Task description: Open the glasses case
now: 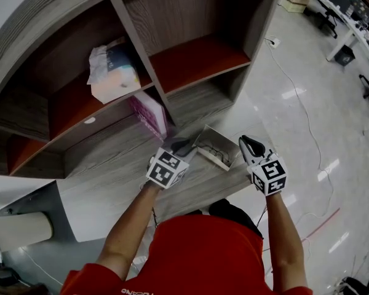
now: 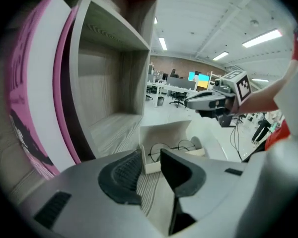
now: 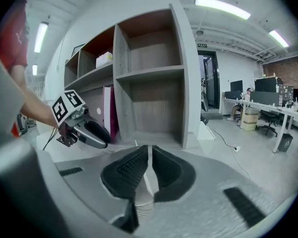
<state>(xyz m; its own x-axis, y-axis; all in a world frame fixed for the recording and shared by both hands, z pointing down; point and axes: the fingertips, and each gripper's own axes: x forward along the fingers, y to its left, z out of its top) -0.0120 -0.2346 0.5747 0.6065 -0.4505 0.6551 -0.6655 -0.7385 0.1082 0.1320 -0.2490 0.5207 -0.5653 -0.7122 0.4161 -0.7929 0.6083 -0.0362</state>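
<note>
Glasses case (image 1: 212,147), head view: lies open on the grey wood-grain tabletop (image 1: 111,165) between my left gripper (image 1: 183,146) and right gripper (image 1: 251,147), long axis running from one to the other, lid raised toward the shelves (image 1: 197,60).
Left gripper view: jaws spread, empty; the cream hard-shell case sits just ahead and below, with round wire-rimmed glasses (image 2: 171,147) inside.
Right gripper view: ribbed black pads (image 3: 129,170) pressed nearly together, pinching nothing.
Nearer hand: left, I judge.

Grey wood-grain shelf unit (image 1: 111,158), lower board bare in front. Near its front edge: white glasses case (image 1: 214,147), lid up. Behind it, beside the upright divider: pink-and-white flat box (image 1: 149,114), on edge. Red-floored compartment above: white plastic-wrapped pack (image 1: 114,72), tilted.
</note>
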